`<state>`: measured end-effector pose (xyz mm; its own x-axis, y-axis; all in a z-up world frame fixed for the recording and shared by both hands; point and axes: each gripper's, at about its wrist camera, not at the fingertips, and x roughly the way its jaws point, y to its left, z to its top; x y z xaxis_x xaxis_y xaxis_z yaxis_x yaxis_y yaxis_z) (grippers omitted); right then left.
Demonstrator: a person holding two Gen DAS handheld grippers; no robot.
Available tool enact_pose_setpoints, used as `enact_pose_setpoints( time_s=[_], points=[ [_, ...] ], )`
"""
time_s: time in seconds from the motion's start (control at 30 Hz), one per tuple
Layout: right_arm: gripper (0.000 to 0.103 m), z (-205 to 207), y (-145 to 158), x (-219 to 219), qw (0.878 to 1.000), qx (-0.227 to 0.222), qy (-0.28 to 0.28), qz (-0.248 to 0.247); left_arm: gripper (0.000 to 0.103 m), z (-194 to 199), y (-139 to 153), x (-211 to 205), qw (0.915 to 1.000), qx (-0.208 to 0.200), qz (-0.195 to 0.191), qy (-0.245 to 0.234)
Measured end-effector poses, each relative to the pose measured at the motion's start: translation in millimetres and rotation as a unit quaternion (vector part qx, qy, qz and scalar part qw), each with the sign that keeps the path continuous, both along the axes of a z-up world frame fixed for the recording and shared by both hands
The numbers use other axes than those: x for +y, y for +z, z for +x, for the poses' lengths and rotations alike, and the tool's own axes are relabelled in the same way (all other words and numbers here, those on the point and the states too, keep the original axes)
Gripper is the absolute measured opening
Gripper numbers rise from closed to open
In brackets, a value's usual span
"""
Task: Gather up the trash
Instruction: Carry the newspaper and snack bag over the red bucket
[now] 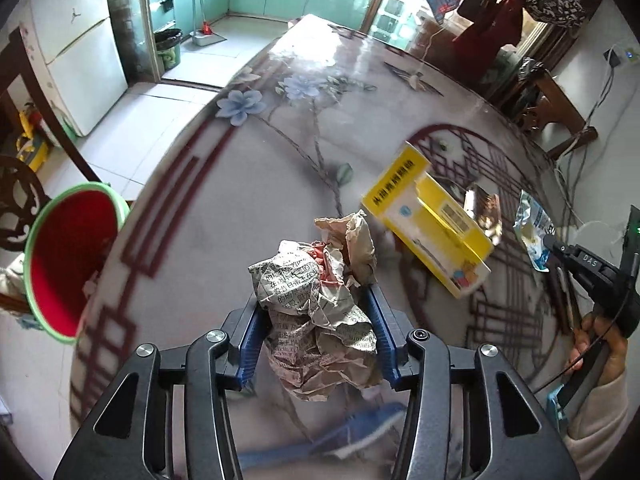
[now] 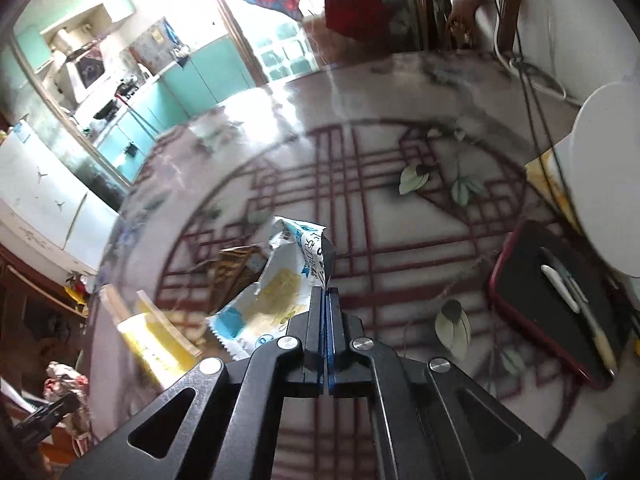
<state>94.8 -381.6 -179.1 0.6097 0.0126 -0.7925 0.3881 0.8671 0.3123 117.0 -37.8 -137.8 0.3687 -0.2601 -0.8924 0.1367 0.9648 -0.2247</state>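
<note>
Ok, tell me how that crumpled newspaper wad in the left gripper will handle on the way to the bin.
The newspaper wad looks light and squashy; it bulges past the left gripper, so loose folds may sag. Probably not slippery: rough creases should catch the fingers.

Both wrist views overlook one table [image 1: 240,200] closely.

Glossy patterned table [image 1: 248,200]: yellow box [image 1: 436,220], phone [image 2: 560,300], brown wrapper [image 2: 236,272].
</note>
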Motion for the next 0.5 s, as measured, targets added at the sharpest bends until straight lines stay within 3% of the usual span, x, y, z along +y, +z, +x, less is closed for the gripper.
enact_pose_setpoints(
  time_s=[0.17,0.3,0.5],
  points=[
    [0.000,-20.3,20.5,5.7,1.000,-0.021,0.007,0.022,0.046,-14.5,8.8,6.1,0.9999,-0.012,-0.009,-0.001],
    [0.000,-38.3,44.0,22.7,0.999,-0.037,0.018,0.003,0.048,-27.7,15.4,17.6,0.9996,-0.028,-0.004,0.006],
    [0.000,-52.1,76.1,75.7,0.995,-0.054,0.067,-0.048,0.048,-48.3,12.8,41.1,0.9995,-0.021,-0.004,0.023]
  ],
)
